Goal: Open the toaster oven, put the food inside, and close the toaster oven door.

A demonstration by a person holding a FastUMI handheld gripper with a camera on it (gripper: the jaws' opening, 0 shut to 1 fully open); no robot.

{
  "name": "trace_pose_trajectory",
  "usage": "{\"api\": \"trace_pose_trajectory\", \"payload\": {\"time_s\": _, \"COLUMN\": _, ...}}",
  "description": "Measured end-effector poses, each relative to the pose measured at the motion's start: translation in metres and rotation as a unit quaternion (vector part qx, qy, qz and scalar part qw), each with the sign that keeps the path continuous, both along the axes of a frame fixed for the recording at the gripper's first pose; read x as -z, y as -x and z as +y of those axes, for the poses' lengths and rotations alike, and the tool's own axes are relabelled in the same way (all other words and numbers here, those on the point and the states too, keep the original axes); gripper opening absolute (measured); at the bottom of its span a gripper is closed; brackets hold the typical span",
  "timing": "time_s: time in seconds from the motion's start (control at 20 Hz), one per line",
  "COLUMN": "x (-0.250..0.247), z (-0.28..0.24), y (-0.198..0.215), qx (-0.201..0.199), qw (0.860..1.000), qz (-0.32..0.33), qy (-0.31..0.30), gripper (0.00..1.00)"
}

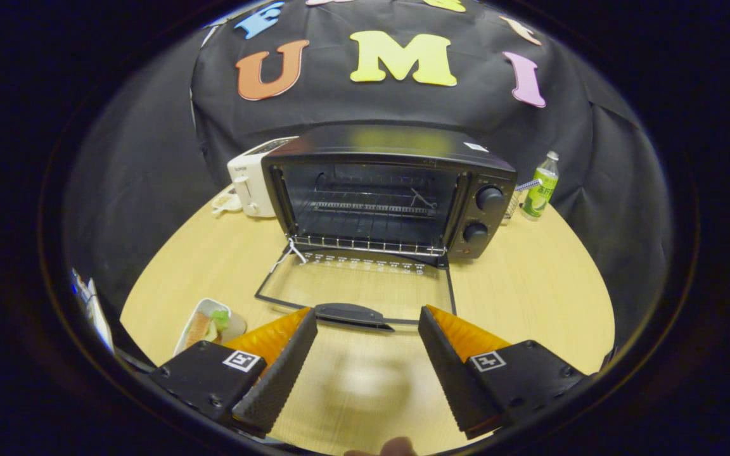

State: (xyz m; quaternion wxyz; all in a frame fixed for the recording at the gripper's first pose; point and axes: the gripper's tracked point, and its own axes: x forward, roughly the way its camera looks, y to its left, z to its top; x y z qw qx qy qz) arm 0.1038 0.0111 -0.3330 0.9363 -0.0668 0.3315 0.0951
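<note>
Toaster oven [390, 190] with its door [355, 288] swung fully down, seen from the gripper [368, 329] I am steering. The oven sits toward the far edge of the table [530, 297], its cavity open and a wire rack [368, 208] visible inside; 2 knobs [483, 215] stand one above the other on its right panel. The glass door lies flat on the tabletop, pointing toward me, and its handle [352, 313] rests just ahead of the fingers, roughly between their tips. The jaws stand wide apart and grip nothing.

Food [208, 326] waits in a shallow white tray [195, 314] near the table's left edge, just beyond the left finger. It looks like a sandwich or similar layered item with something green; I cannot tell more. I judge it soft, light and easily crushed, so I would close on the tray's rim or wall instead of the food, with modest pressure, and keep it level on the way to the rack. The tray itself looks thin and may flex or slide on the smooth wood.

Opening appears done; the loading step is next in my judgement. A white toaster [252, 183] stands beside the oven's left side, and a bottle [541, 190] stands to its right near the far edge.
</note>
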Motion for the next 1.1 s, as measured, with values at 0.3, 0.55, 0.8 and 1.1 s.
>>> {"api": "trace_pose_trajectory", "payload": {"time_s": 0.3, "x": -0.034, "z": 0.009, "y": 0.039, "qx": -0.043, "qw": 0.990, "qz": 0.093, "qy": -0.095, "gripper": 1.00}}
{"api": "trace_pose_trajectory", "payload": {"time_s": 0.55, "x": -0.053, "z": 0.043, "y": 0.060, "qx": -0.095, "qw": 0.962, "qz": 0.176, "qy": -0.187, "gripper": 1.00}}
{"api": "trace_pose_trajectory", "payload": {"time_s": 0.8, "x": -0.036, "z": 0.087, "y": 0.076, "qx": -0.114, "qw": 0.919, "qz": 0.273, "qy": -0.261, "gripper": 1.00}}
{"api": "trace_pose_trajectory", "payload": {"time_s": 1.1, "x": 0.012, "z": 0.125, "y": 0.088, "qx": -0.119, "qw": 0.886, "qz": 0.351, "qy": -0.277, "gripper": 0.92}}
